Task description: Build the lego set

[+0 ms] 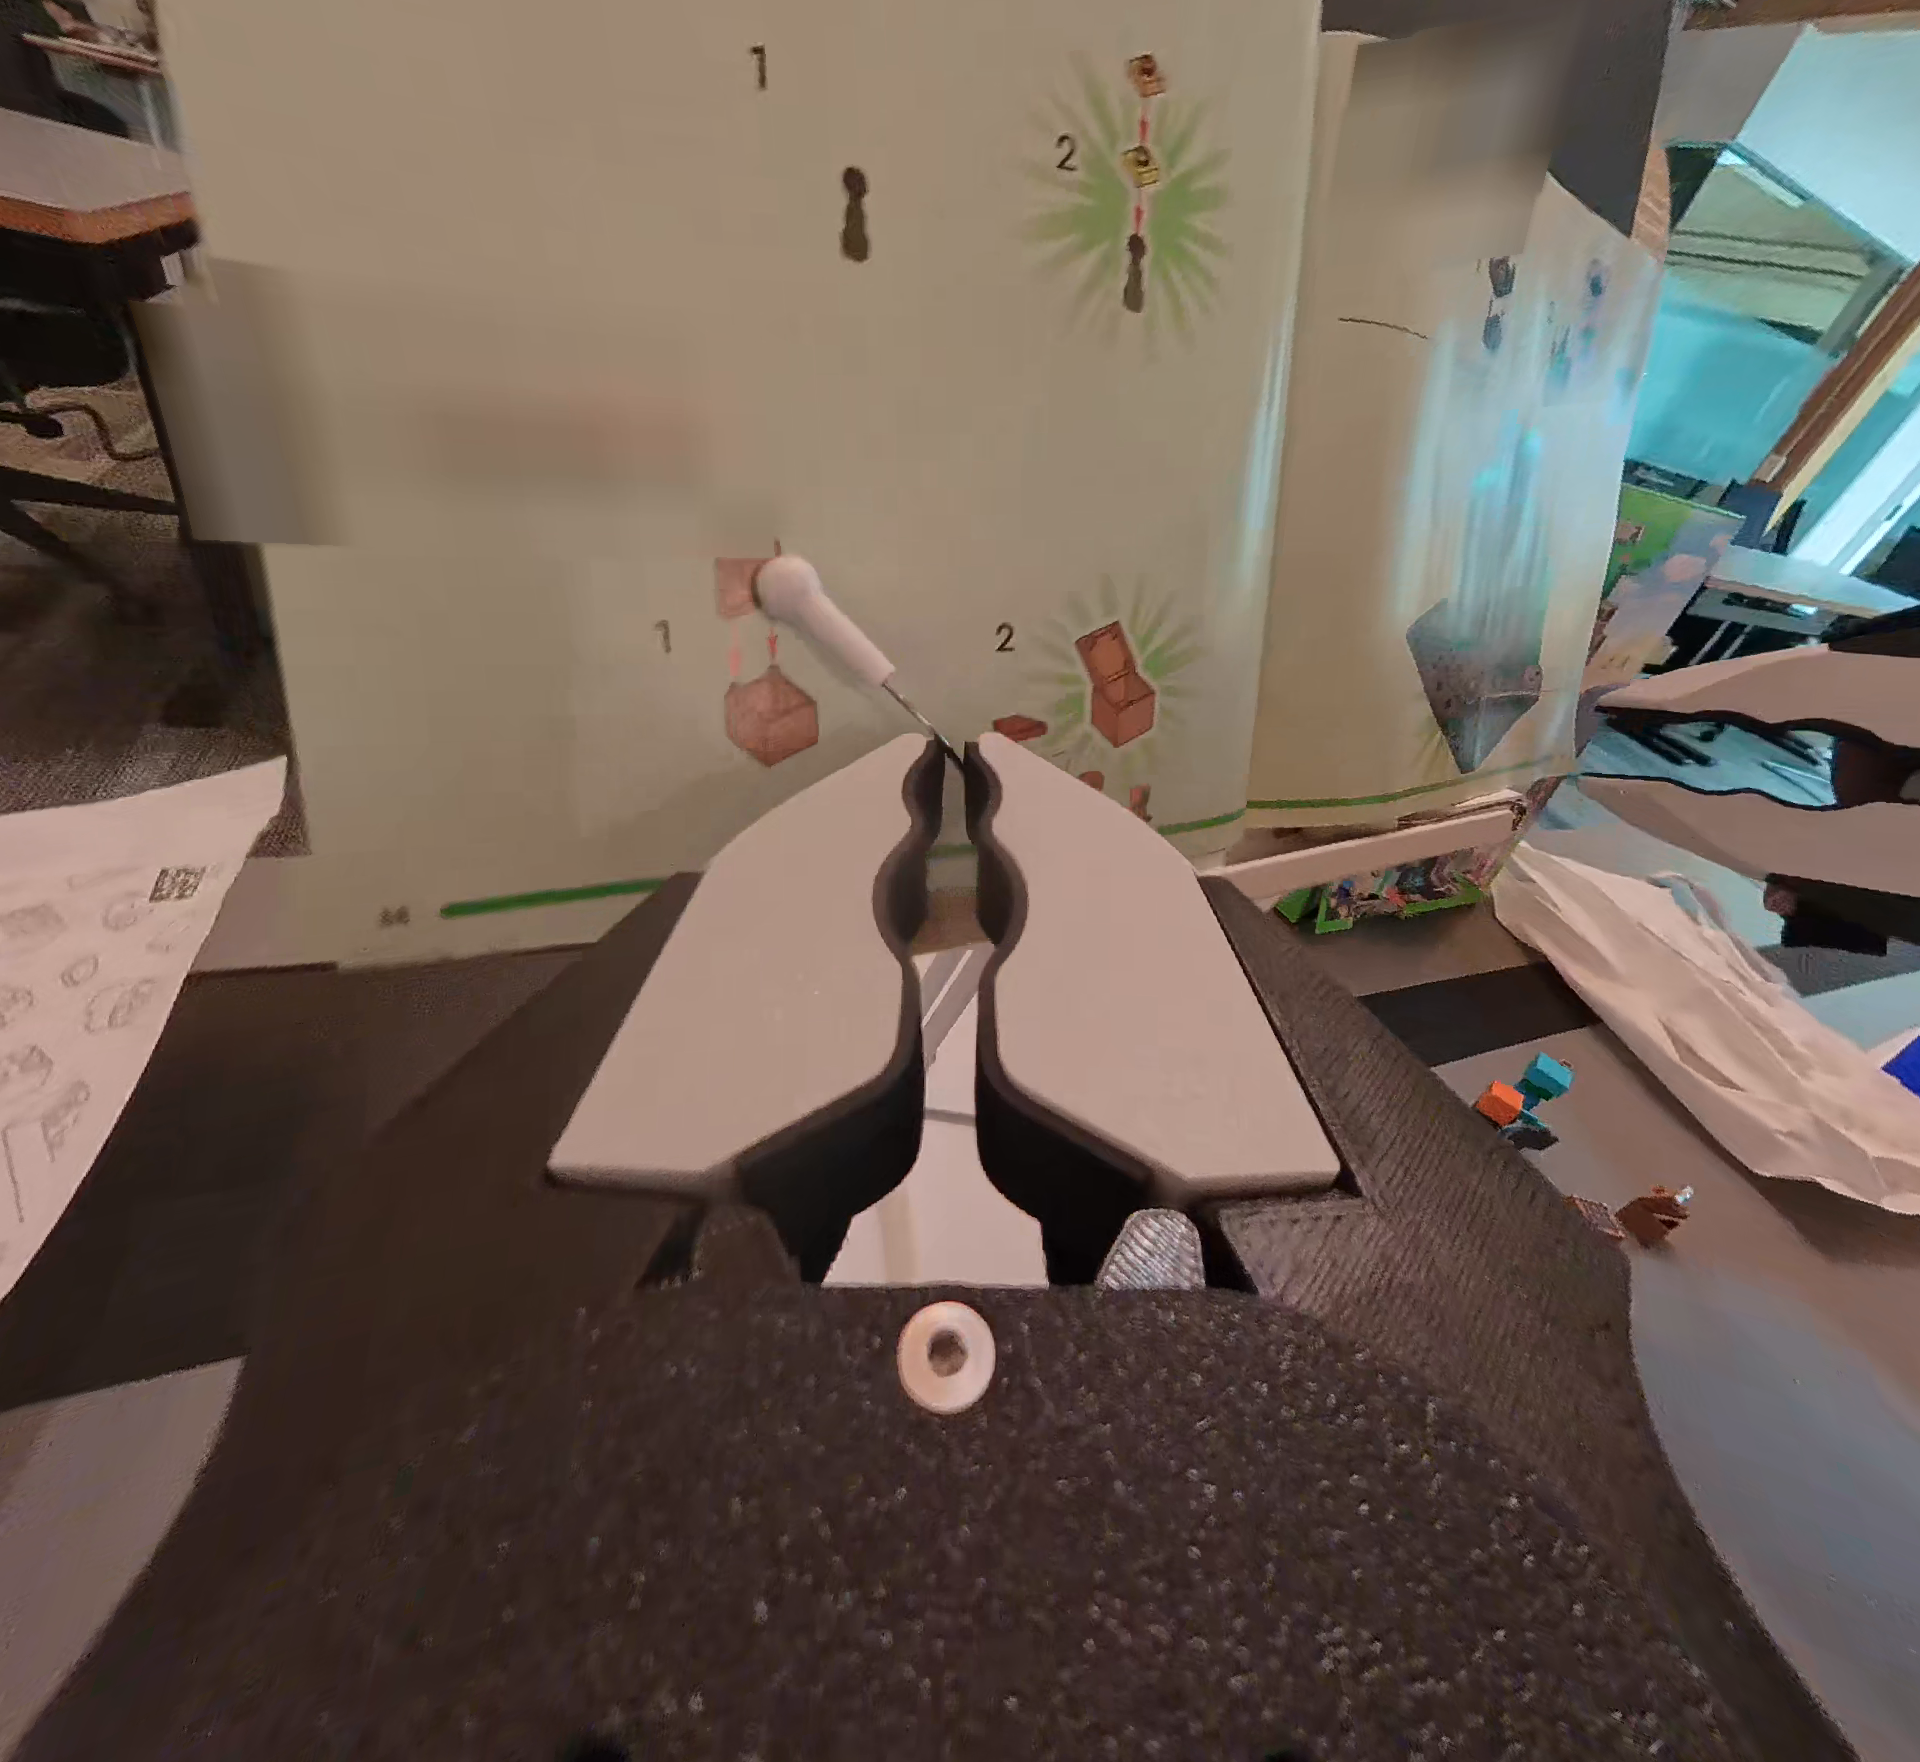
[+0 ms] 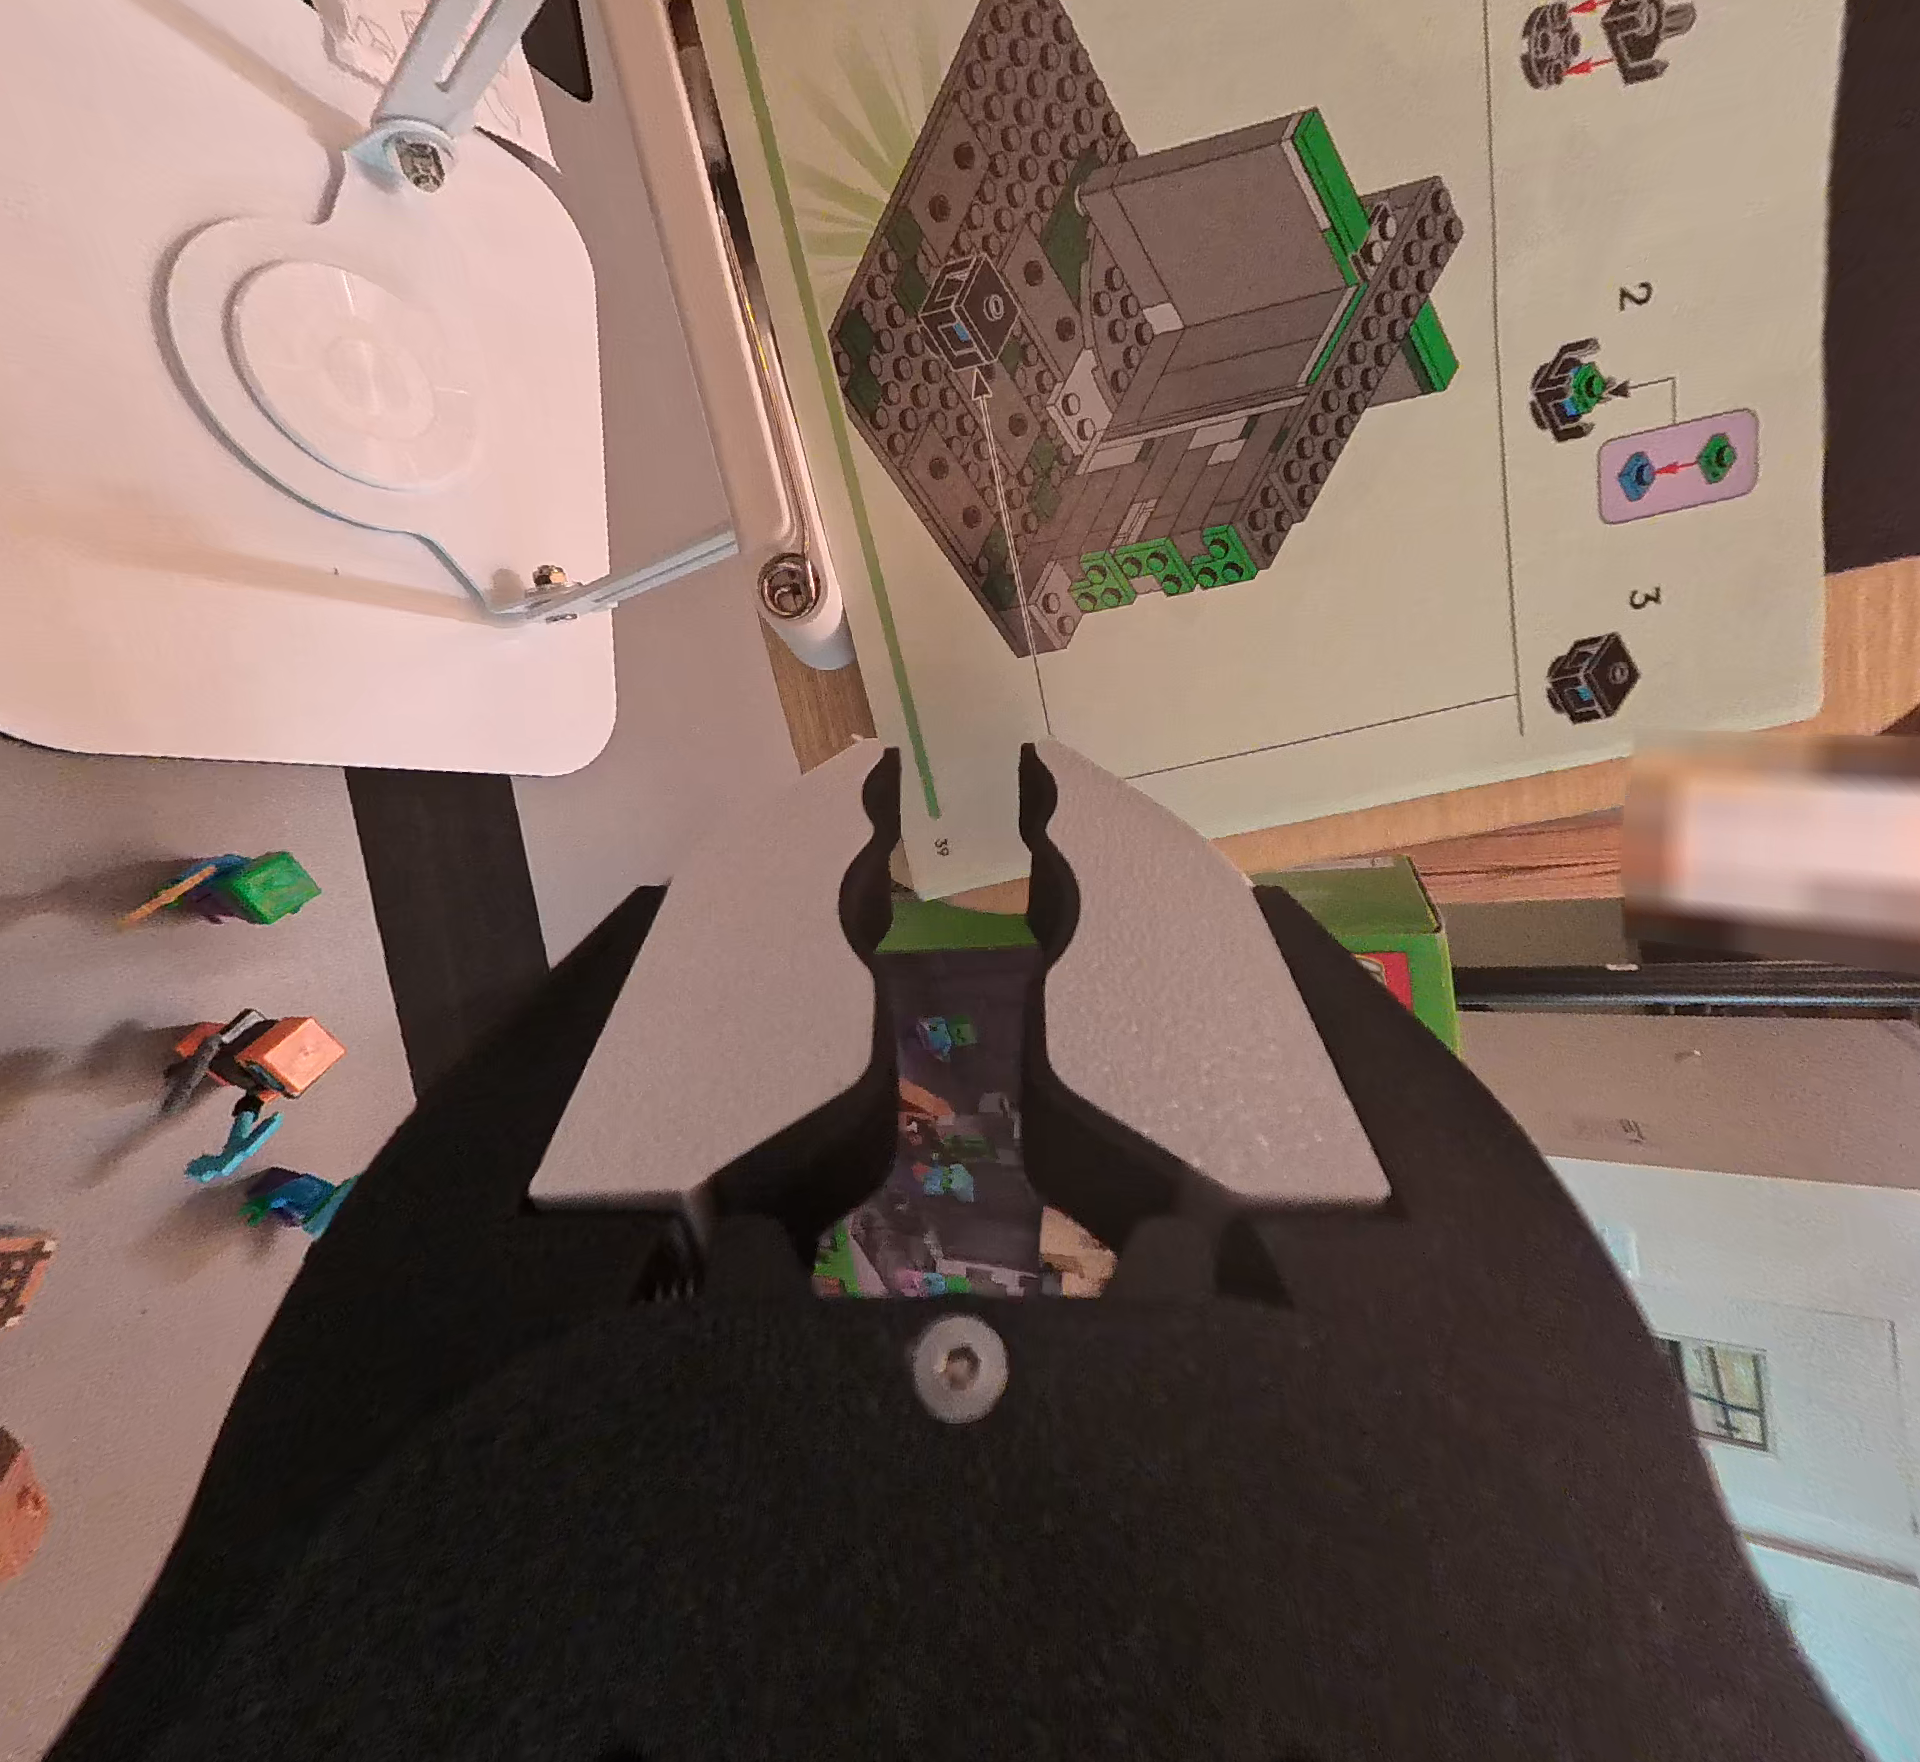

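Two grippers up at the instruction booklet (image 1: pixel 727 310): left gripper (image 1: pixel 948 754) has its jaws pinched on a small white-handled tool (image 1: pixel 821 616), right gripper (image 2: pixel 956 762) has jaws apart, empty. Lego minifigures (image 2: pixel 260 1058) wait on the desk's left side, probably parked while the page gets checked.

At the lower left of the right wrist view, a brown studded brick piece (image 2: pixel 21 1267) is cut off by the frame's edge, and the green printed cardboard box (image 2: pixel 1392 969) is mostly hidden behind the black-and-grey right tool (image 2: pixel 957 756). In the left wrist view, the small colourful toy figures (image 1: pixel 1532 1104) at the right are too blurred to make out. What the thin metal pin of the white-handled implement (image 1: pixel 821 616) does between the left tool (image 1: pixel 957 751) tips cannot be told.
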Demonstrator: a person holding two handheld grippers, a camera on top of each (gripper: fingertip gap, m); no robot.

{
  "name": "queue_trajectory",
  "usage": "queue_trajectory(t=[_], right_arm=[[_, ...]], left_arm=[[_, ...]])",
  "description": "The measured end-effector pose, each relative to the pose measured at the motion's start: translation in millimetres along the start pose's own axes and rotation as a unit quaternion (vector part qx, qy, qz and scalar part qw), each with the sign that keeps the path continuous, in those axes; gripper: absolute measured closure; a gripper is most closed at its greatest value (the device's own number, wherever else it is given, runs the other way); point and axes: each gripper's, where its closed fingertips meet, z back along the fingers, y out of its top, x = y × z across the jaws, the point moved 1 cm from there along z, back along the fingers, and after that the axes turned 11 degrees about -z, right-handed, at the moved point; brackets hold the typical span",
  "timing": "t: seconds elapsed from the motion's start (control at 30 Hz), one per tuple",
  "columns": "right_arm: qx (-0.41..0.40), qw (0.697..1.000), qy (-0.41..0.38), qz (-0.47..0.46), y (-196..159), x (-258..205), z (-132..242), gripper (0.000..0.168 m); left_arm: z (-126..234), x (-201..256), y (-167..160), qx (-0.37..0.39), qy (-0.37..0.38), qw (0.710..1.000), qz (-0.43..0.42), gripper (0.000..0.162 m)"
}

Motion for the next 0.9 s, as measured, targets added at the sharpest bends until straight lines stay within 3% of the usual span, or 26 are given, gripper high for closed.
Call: queue_trajectory(t=[0.4, 0.53, 0.9], right_arm=[[-0.005, 1.000, -0.005, 0.028, -3.3, -0.2, -2.1, 0.146], [-0.004, 0.999, -0.004, 0.032, -4.0, 0.7, -2.1, 0.146], [-0.001, 0.997, 0.010, 0.078, -4.1, 3.4, 1.4, 0.144]], left_arm=[[14.5, -8.1, -26.9, -0.014, 0.005, 0.999, 0.040, 0.158], [16.6, -3.7, -28.0, -0.011, 0.001, 1.000, 0.022, 0.162], [33.5, -2.9, -22.4, -0.007, 0.013, 1.000, -0.024, 0.152]])
